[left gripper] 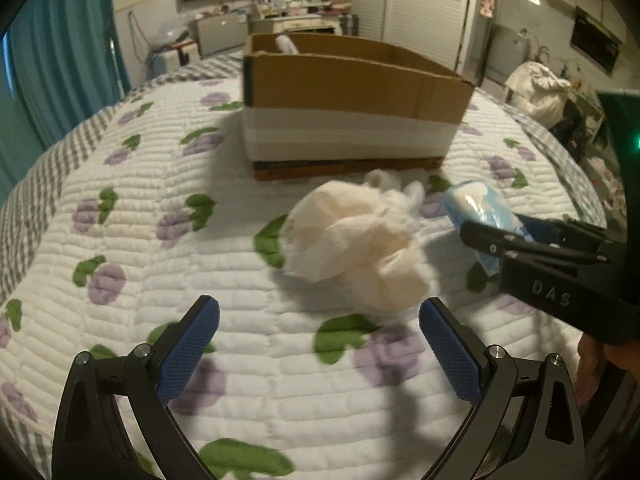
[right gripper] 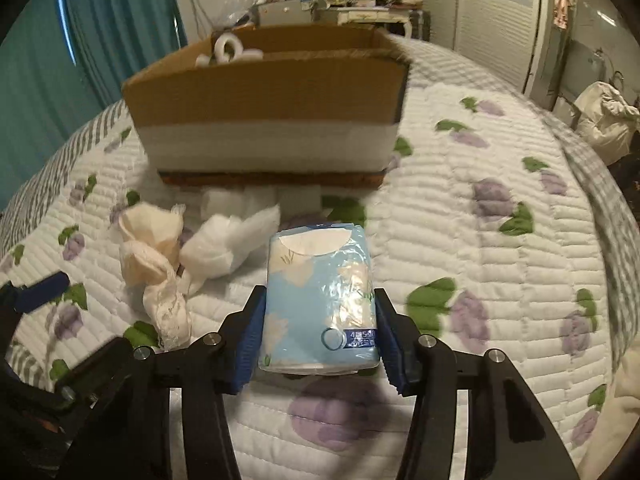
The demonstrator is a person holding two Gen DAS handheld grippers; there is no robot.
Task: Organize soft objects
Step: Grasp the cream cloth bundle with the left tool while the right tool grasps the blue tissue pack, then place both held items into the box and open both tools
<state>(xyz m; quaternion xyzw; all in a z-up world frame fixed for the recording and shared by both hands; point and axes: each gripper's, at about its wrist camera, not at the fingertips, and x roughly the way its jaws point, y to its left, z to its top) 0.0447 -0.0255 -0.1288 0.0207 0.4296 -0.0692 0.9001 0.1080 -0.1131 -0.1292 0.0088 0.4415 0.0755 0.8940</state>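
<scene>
A blue tissue pack [right gripper: 320, 300] lies on the quilted bed, clamped between the pads of my right gripper [right gripper: 320, 320]; it also shows in the left wrist view [left gripper: 480, 216]. A cream lace cloth bundle [left gripper: 356, 248] lies just ahead of my left gripper [left gripper: 318, 340], which is open and empty. In the right wrist view the cream bundle [right gripper: 154, 260] and a white cloth [right gripper: 224, 244] lie left of the pack. A cardboard box [left gripper: 352, 92] stands behind them, with white items inside [right gripper: 228, 50].
The bed has a white quilt with purple flowers [left gripper: 160, 208]. Teal curtains [left gripper: 60, 48] hang at the left. A dresser and wardrobe stand beyond the bed. A white bag [right gripper: 604, 116] sits at the right.
</scene>
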